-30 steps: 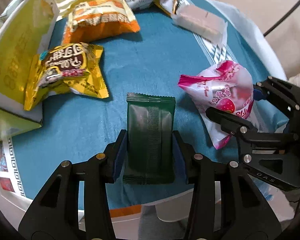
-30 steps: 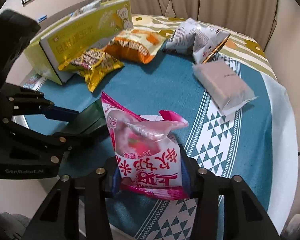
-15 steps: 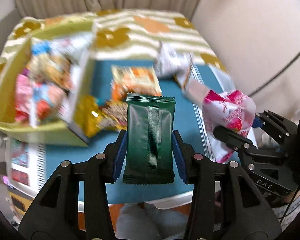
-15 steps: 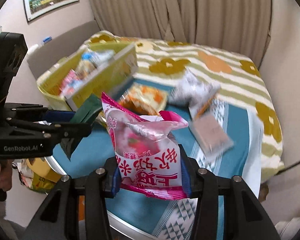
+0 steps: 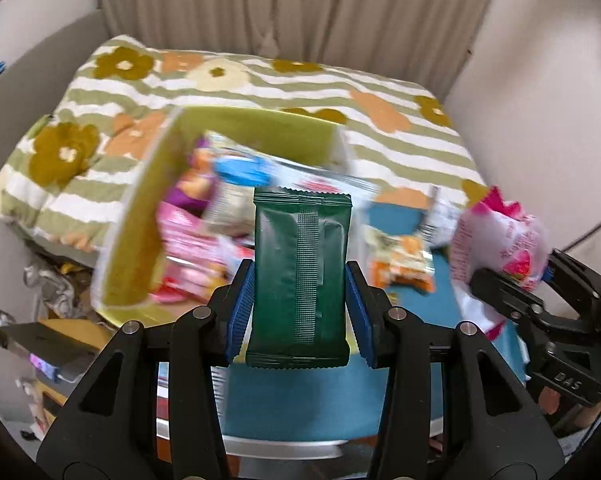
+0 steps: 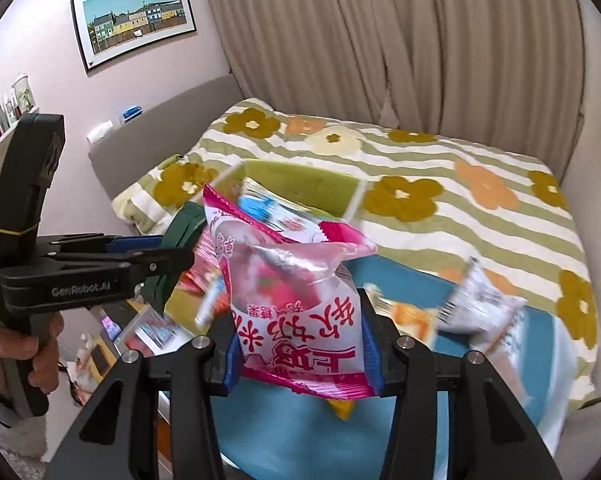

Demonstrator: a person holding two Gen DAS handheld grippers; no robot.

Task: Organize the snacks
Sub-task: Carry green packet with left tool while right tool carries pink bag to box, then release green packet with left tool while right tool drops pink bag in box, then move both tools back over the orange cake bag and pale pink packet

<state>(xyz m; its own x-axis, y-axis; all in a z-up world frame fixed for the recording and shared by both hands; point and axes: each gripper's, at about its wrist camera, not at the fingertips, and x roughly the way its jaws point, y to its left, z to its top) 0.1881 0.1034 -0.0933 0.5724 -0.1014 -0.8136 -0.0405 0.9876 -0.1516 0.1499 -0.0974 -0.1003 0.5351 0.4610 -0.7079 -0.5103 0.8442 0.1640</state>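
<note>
My left gripper (image 5: 298, 312) is shut on a dark green snack packet (image 5: 300, 276), held upright in the air in front of the yellow-green box (image 5: 140, 216). The box holds several colourful packets (image 5: 188, 236). My right gripper (image 6: 300, 354) is shut on a pink and white snack bag (image 6: 296, 312), also lifted off the table. In the right wrist view the left gripper (image 6: 168, 260) with the green packet (image 6: 180, 236) hovers to the left, near the yellow-green box (image 6: 300, 180). In the left wrist view the right gripper (image 5: 512, 280) holds the pink bag (image 5: 496, 236) at the right.
An orange packet (image 5: 400, 260) and a white crinkled bag (image 6: 476, 304) lie on the blue tablecloth (image 5: 292, 404). Behind the table is a bed with a striped flowered cover (image 6: 440, 176), then curtains (image 6: 380, 40). A hand (image 6: 24, 352) grips the left tool's handle.
Both grippers rose off the table with their packets and swung left toward the yellow-green box, which now sits straight ahead. The green packet and the pink bag stay clamped.
</note>
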